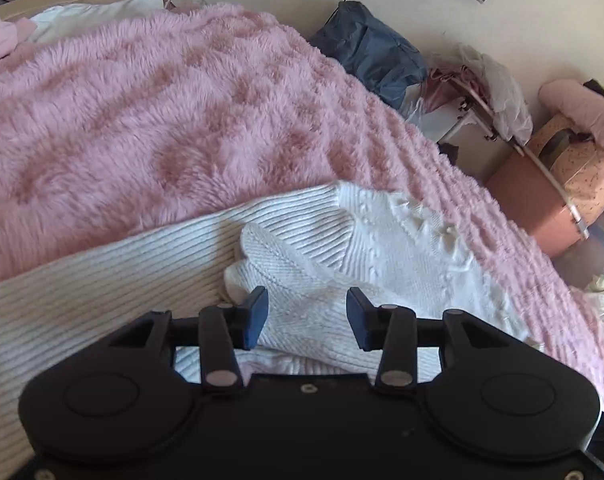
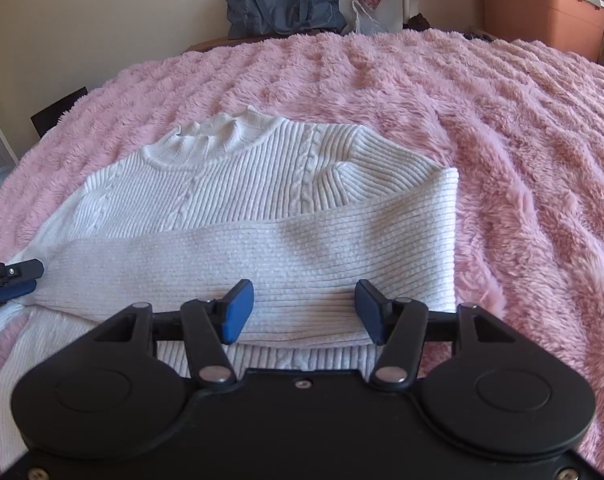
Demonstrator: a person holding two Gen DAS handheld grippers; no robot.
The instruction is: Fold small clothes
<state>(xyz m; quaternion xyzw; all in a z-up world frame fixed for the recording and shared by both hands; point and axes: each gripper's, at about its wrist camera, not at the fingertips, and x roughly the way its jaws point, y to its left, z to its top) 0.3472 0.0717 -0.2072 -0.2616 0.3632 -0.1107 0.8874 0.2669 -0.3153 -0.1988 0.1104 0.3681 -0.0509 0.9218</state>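
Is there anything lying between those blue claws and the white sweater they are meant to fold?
Nothing visible. The white sweater lies on the pink blanket, and both the right gripper and the left gripper stand open directly over its knit, with no other object between.

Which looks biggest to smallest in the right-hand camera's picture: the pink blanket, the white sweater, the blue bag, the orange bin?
1. pink blanket
2. white sweater
3 and 4. blue bag and orange bin: look alike in size; both sit far back and the bin is cut off, so no ranking.
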